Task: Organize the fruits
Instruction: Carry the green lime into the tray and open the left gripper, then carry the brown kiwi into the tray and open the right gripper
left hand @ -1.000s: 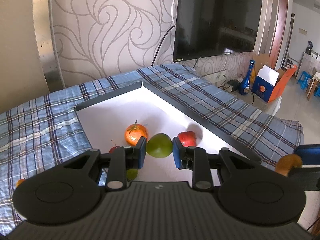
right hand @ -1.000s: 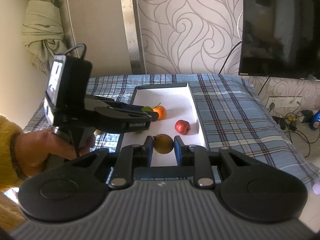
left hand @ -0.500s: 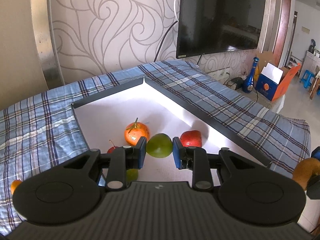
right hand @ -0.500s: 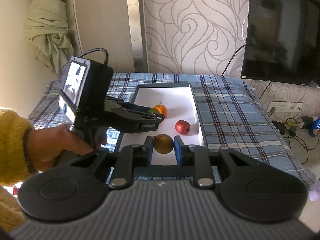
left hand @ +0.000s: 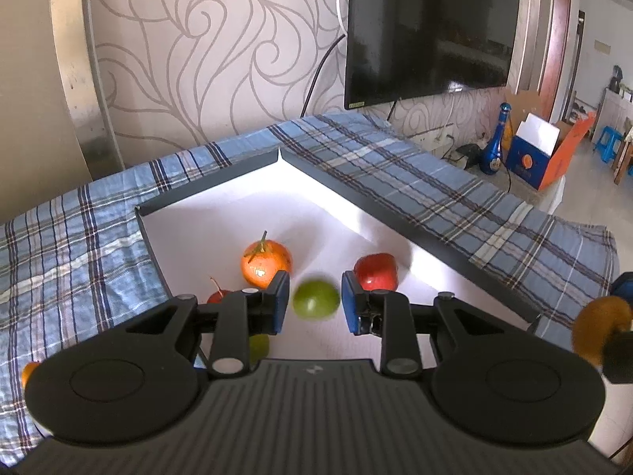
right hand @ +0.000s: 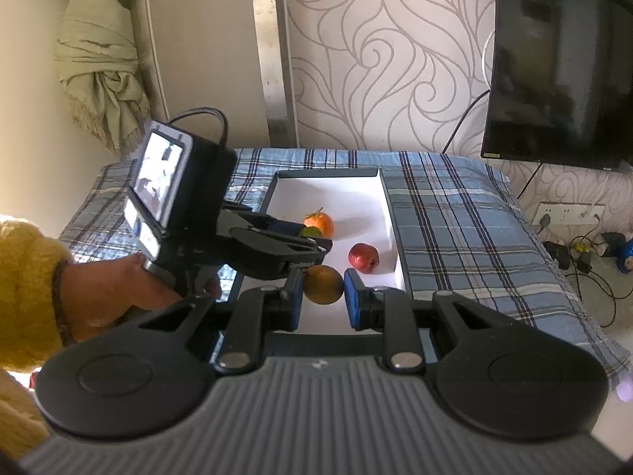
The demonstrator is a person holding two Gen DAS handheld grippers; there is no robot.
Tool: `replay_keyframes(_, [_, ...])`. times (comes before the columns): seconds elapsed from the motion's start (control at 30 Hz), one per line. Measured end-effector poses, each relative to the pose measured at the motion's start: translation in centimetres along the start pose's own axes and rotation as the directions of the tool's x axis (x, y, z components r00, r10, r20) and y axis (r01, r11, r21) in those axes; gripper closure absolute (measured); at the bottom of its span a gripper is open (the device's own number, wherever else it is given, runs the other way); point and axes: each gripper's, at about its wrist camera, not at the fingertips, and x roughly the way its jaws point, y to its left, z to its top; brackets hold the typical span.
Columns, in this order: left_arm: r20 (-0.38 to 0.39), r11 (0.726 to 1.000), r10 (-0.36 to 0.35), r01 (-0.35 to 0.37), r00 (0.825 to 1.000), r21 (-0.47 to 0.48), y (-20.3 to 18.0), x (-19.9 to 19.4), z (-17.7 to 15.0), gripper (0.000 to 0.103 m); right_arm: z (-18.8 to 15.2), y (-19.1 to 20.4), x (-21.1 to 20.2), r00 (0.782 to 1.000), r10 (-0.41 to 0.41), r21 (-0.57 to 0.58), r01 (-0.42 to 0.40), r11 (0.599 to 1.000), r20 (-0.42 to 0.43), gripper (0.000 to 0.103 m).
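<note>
My left gripper (left hand: 312, 303) is open over the white tray (left hand: 221, 233). A green fruit (left hand: 315, 300) shows blurred between its pads with gaps on both sides, free of the pads. An orange tangerine (left hand: 266, 263), a red apple (left hand: 376, 271), a small red fruit (left hand: 218, 296) and another green fruit (left hand: 259, 346) lie in the tray. My right gripper (right hand: 322, 297) is shut on a brown-orange fruit (right hand: 322, 284) above the tray's near end (right hand: 379, 202). That fruit also shows in the left wrist view (left hand: 599, 326).
The tray sits on a blue plaid cloth (left hand: 415, 186). A small orange fruit (left hand: 27, 372) lies on the cloth at the left. A TV (left hand: 431, 27) hangs on the wall behind. A blue bottle (left hand: 499, 142) and boxes (left hand: 538, 154) stand on the floor at right.
My left gripper has opened and let go of the green fruit, which now drops toward the tray. My right gripper still holds the brown-orange fruit and has shifted slightly.
</note>
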Motion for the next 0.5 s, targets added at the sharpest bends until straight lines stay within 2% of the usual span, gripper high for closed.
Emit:
replay_keyframes(0.27, [0.009,1.000,-0.003,0.004,1.000,-0.008,0.2,-0.8,0.1,0.069,0.3,0.5,0.4,1.000,0.023,-0.030,-0.023,0.999,0.002,0.078])
replay_keyframes(0.5, [0.050,1.000,-0.007,0.008,0.999,-0.018,0.2,-2.6,0.7,0.069,0.5,0.1,0.8,1.000,0.026,-0.024,-0.026,0.999,0.001,0.078])
